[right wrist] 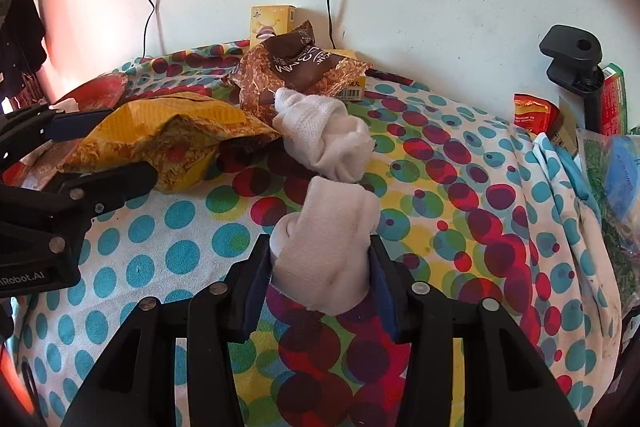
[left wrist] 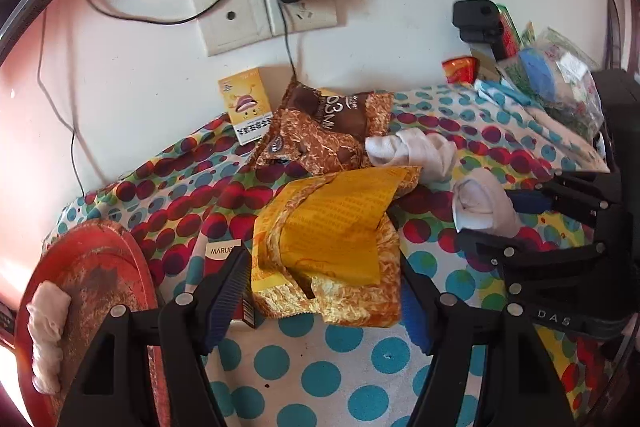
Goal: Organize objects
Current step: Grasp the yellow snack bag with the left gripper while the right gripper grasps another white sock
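Observation:
My left gripper (left wrist: pixel 322 301) stands open over the dotted cloth, and a crumpled yellow snack bag (left wrist: pixel 332 247) lies between its fingers without being pinched. The same left gripper (right wrist: pixel 108 151) shows at the left edge of the right wrist view, around the yellow bag (right wrist: pixel 168 139). My right gripper (right wrist: pixel 320 275) is shut on a rolled white sock (right wrist: pixel 328 247), held just above the cloth. From the left wrist view that right gripper (left wrist: pixel 500 223) and its sock (left wrist: pixel 484 203) appear at the right. A second rolled white sock (right wrist: pixel 324 135) lies loose behind it, against a brown snack bag (right wrist: pixel 296 67).
A red plate (left wrist: pixel 92 275) with a pale roll (left wrist: pixel 46 331) sits at the left. A red box (left wrist: pixel 220 253) lies under the yellow bag's edge. A yellow carton (left wrist: pixel 248 103) leans on the wall. A black clamp mount (right wrist: pixel 572 63) and plastic-bagged items (right wrist: pixel 616 179) crowd the right.

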A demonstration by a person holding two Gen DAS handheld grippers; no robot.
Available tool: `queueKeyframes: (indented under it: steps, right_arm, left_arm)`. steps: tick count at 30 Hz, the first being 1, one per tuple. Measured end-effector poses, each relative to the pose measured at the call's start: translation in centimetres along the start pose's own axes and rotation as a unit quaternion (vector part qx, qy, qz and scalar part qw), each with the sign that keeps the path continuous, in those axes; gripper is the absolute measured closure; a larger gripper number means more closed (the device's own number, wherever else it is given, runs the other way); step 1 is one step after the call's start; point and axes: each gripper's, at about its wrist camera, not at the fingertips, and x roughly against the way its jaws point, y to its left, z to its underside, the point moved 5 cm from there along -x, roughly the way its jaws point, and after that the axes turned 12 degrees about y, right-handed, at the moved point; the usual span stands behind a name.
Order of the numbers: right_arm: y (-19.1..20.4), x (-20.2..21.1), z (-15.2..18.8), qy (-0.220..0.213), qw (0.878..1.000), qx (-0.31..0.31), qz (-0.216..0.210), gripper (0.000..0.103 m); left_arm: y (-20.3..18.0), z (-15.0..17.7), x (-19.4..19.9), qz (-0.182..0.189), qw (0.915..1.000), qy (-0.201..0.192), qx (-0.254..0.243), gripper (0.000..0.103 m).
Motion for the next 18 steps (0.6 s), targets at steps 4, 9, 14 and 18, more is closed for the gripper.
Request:
queueKeyframes:
  steps: [4,9,14,18]
  right_arm:
    - [0.0,-0.1,0.0,0.003,1.000,-0.002,-0.004,0.059]
    - [0.1,-0.3,0.0,0.010,1.000,0.000,-0.006,0.060]
    - [0.2,-0.2,0.0,0.007,1.000,0.002,-0.007,0.060]
    - [0.4,-0.2,0.0,0.005,1.000,0.006,-0.001,0.060]
  left_arm:
    - [-0.8,-1.3,-0.6,-0.013,0.9995,0.007,-0.029,0.032]
    - [-0.4,-2.0,-2.1,-0.036,0.9991,0.018,-0.016,0.032]
    - [0.2,-1.5,-1.7,-0.018,0.9996,0.014,0.013,0.047]
    - [0.3,-1.3,-1.0,-0.007,0.9994,0.020,0.027,0.049]
